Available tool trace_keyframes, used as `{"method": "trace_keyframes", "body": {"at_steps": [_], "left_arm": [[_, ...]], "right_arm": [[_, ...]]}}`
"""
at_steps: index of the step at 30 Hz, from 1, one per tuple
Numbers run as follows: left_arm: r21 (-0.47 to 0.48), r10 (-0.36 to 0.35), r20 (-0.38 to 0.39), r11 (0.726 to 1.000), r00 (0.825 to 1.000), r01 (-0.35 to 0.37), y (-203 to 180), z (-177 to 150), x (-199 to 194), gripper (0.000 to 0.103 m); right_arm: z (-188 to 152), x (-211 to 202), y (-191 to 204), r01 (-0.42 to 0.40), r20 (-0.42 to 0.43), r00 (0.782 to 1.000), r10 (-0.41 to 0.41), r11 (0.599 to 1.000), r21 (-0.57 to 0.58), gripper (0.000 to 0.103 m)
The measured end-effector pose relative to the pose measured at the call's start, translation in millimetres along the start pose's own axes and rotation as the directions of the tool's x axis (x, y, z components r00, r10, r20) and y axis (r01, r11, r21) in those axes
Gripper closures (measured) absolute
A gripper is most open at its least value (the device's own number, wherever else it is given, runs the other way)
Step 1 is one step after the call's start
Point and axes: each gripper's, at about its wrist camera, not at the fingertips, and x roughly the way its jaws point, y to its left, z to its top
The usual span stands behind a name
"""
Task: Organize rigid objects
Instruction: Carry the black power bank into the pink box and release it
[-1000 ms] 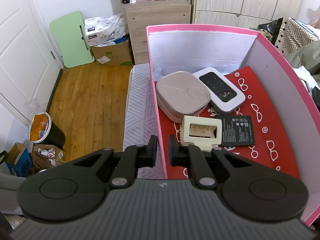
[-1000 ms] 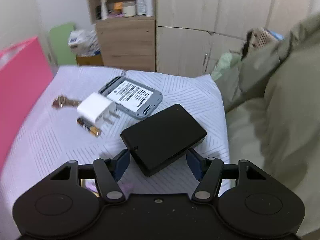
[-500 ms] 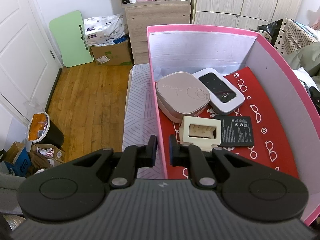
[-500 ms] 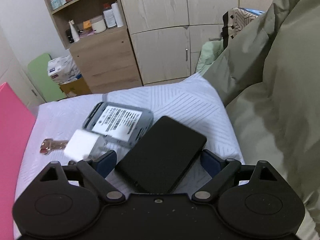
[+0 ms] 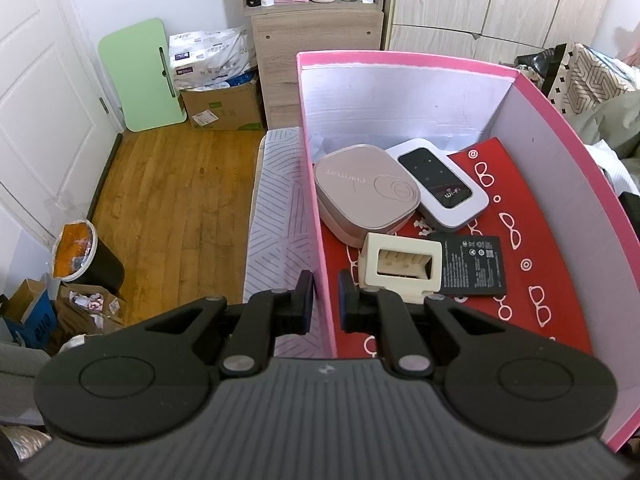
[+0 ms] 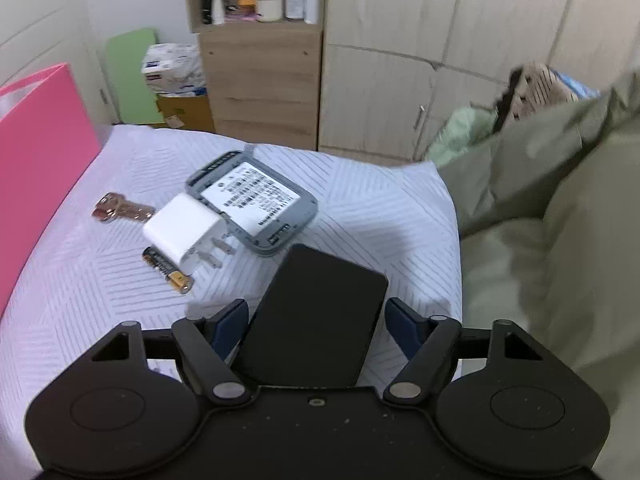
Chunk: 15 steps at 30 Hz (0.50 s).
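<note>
My left gripper (image 5: 322,294) is shut on the left wall of the pink box (image 5: 308,128). Inside the box lie a rose-gold case (image 5: 366,190), a white Wi-Fi router (image 5: 438,182), a cream plastic part (image 5: 402,262) and a black battery (image 5: 472,266). My right gripper (image 6: 316,320) is open around a black rectangular box (image 6: 316,320) on the white bed (image 6: 100,280); the fingers stand a little apart from its sides. Beyond it lie a grey device (image 6: 252,202), a white charger (image 6: 184,234), a battery cell (image 6: 166,270) and a key (image 6: 120,210).
The pink box's outer wall (image 6: 40,160) rises at the left of the right wrist view. Olive bedding (image 6: 560,220) is piled at the right. A wooden floor (image 5: 168,204), a bin (image 5: 80,256) and a cabinet (image 5: 316,52) lie beyond the bed's edge.
The right gripper has swung and lined up with the black box, which now sits straight between its open fingers. The left gripper has not moved.
</note>
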Motion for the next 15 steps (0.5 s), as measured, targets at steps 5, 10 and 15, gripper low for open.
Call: {"method": "trace_keyframes", "body": {"at_steps": [5, 10, 15], "left_arm": [[0.005, 0.004, -0.001, 1.000, 1.000, -0.004, 1, 0, 1, 0.093], [0.004, 0.004, -0.001, 1.000, 1.000, -0.004, 1, 0, 1, 0.093], [0.005, 0.004, 0.000, 1.000, 1.000, -0.004, 2, -2, 1, 0.093]], "right_arm": [[-4, 6, 10, -0.003, 0.013, 1.000, 0.003, 0.999, 0.039, 0.023], [-4, 1, 0, -0.002, 0.038, 0.999, -0.003, 0.993, 0.118, 0.035], [-1, -23, 14, -0.019, 0.100, 0.995, 0.010, 0.996, 0.088, 0.035]]}}
